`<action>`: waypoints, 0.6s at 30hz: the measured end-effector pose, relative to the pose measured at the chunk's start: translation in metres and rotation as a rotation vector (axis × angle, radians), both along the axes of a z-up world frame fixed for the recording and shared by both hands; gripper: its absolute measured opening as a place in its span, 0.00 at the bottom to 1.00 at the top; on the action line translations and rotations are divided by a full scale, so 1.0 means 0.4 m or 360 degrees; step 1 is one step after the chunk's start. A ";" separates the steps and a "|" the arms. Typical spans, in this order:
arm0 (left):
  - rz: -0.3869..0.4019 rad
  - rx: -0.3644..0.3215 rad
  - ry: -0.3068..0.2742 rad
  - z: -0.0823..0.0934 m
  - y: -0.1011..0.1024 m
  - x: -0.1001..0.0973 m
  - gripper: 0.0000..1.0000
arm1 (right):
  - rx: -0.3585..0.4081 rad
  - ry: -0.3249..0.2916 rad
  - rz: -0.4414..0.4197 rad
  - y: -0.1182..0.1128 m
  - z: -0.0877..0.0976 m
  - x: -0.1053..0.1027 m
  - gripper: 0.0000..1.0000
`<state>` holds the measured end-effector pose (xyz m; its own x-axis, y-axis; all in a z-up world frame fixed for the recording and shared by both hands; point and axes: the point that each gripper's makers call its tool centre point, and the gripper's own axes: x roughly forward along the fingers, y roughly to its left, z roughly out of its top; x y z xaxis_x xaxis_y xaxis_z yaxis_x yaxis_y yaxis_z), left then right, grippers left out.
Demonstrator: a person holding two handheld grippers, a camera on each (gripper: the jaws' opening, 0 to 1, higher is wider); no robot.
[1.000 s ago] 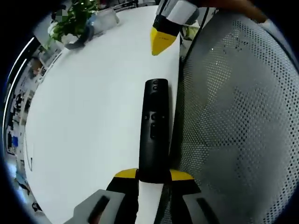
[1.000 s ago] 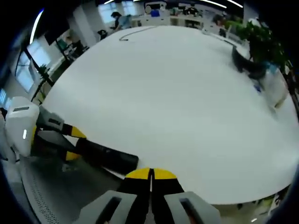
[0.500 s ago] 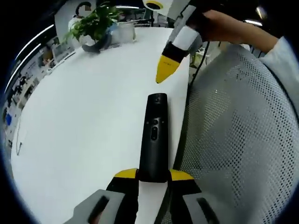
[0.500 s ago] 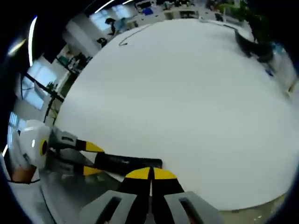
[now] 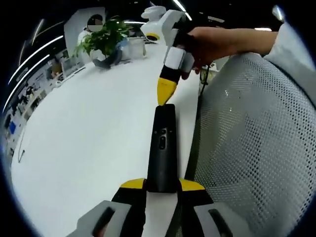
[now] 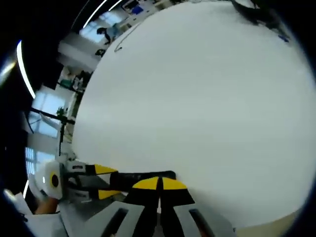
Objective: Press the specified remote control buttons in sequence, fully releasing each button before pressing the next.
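A long black remote control (image 5: 162, 148) stretches away from me above the edge of the white table (image 5: 89, 128), and my left gripper (image 5: 162, 186) is shut on its near end. My right gripper (image 5: 164, 98), shut, comes down from the top with its yellow tip at the remote's far end; whether it touches I cannot tell. In the right gripper view my right gripper (image 6: 159, 183) stands shut right over the remote control (image 6: 148, 177), and my left gripper (image 6: 98, 181) holds it from the left.
A grey mesh chair back (image 5: 247, 148) stands close on the right of the table edge. A potted plant (image 5: 104, 39) sits at the table's far side. A thin cable (image 6: 126, 37) lies on the far part of the white table (image 6: 207, 98).
My right gripper has come down from beyond the remote to its far end. Both views have tilted with the hands; the left gripper still holds the remote.
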<state>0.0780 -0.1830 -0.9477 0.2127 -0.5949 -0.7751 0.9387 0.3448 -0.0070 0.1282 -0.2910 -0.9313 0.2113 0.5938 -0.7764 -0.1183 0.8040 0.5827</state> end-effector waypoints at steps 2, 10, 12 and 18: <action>0.0002 -0.0010 -0.0005 0.001 -0.003 0.001 0.24 | -0.0036 0.0052 0.0011 -0.008 -0.008 -0.014 0.00; 0.0035 -0.0024 -0.0013 0.002 -0.007 0.002 0.24 | -0.0101 -0.0008 0.0081 -0.002 -0.008 -0.014 0.00; 0.0043 -0.0025 -0.0008 0.002 -0.006 0.002 0.24 | -0.0086 0.0008 0.0084 0.001 -0.010 -0.017 0.00; 0.0041 -0.0038 -0.0011 0.003 -0.007 0.003 0.24 | -0.0048 0.0031 0.0082 0.008 -0.009 -0.020 0.00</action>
